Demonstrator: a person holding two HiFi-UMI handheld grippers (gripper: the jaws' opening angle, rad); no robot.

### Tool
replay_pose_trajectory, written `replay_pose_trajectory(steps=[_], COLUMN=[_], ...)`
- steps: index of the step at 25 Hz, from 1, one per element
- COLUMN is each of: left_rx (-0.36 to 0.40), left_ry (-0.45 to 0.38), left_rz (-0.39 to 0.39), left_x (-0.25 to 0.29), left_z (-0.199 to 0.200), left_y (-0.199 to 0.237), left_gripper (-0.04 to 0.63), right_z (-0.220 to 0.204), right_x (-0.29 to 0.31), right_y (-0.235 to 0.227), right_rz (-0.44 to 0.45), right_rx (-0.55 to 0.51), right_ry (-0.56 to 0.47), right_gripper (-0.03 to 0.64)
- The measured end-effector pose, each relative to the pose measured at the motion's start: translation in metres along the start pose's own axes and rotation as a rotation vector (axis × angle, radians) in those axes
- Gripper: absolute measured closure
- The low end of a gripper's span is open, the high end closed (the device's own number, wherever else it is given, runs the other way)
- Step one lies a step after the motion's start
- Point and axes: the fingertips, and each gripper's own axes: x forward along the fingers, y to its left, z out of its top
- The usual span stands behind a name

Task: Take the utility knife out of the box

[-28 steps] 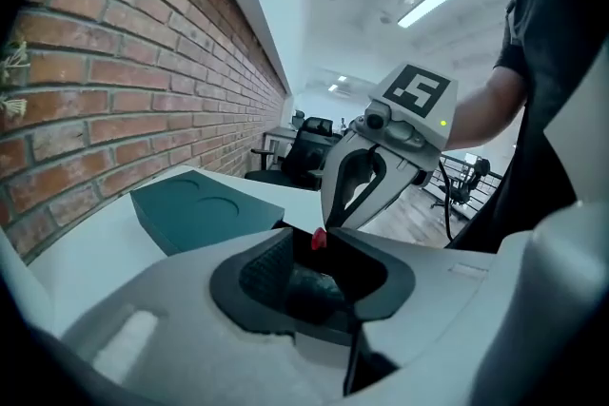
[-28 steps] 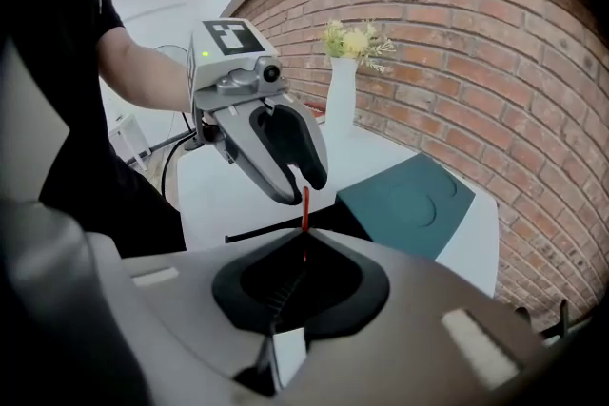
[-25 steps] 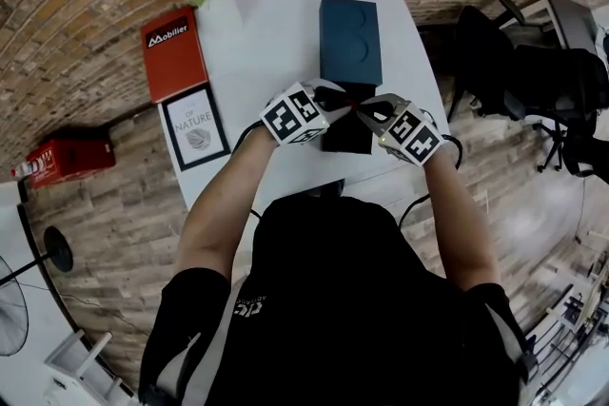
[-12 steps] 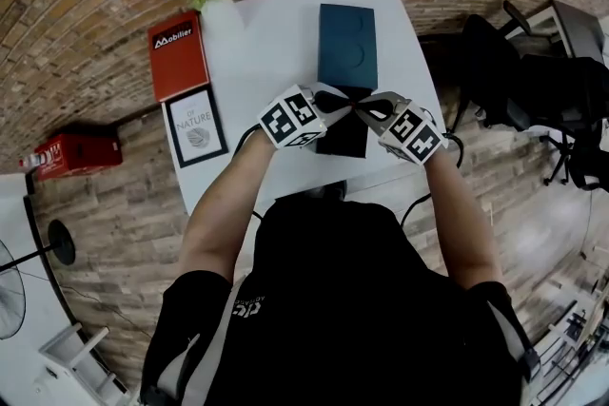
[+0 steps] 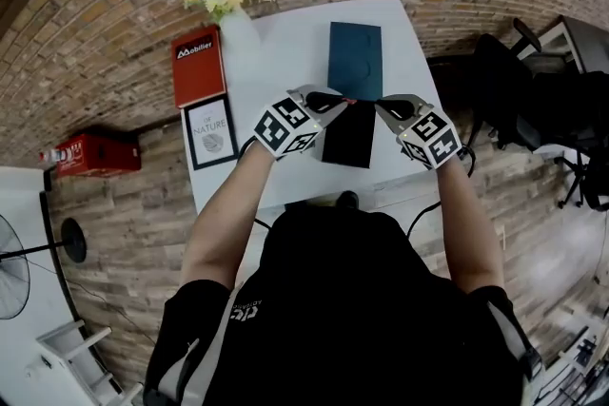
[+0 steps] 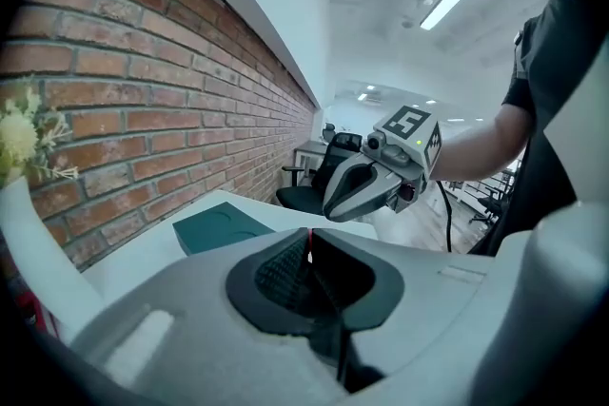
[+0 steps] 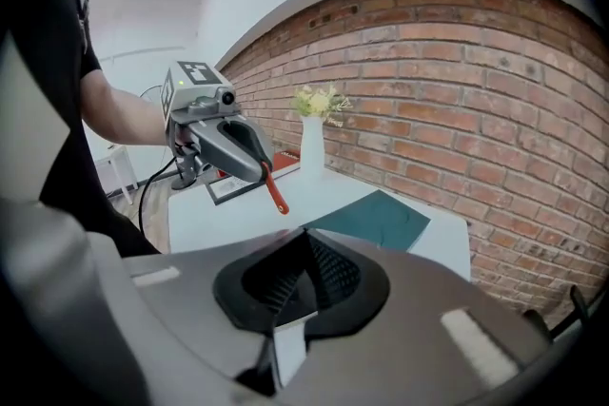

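Left gripper (image 5: 338, 102) jaws clamped on the thin red utility knife (image 7: 275, 190). Knife is out of the black box (image 5: 348, 140), held just above the box's far edge. Right gripper (image 5: 383, 106) jaws closed on nothing, also above the box, near the knife tip.

Person in black short-sleeved shirt (image 5: 362, 319); left gripper (image 5: 333, 100) and right gripper (image 5: 385, 106): grey shells, black ribbed pads (image 6: 285, 273), cubes (image 5: 285, 128) bearing black-and-white square markers, black cables (image 5: 419, 209)
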Motion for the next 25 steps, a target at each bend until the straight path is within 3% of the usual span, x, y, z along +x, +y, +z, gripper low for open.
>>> replay_pose_trajectory(steps=[11,17,25], left_rx=[-0.106,-0.11,-0.1], left_ry=[-0.122,-0.207,-0.307], left_rz=[0.197,0.314,0.415], left_x=[-0.056,-0.088,-0.129], left_z=[0.041,0.079,0.119], left_y=[0.014,0.021,0.036], left_gripper=[0.58,0.58,0.58], right_z=[0.031,0.059,0.108], right_x=[-0.043,-0.071,-0.107], right_y=[-0.021,-0.027,-0.038], right_rz=[-0.048,-0.064,-0.154], right_rx=[0.06,0.038,0.069], right_ry=[-0.194,-0.281,-0.413], right_gripper=[0.615,0.616,0.617])
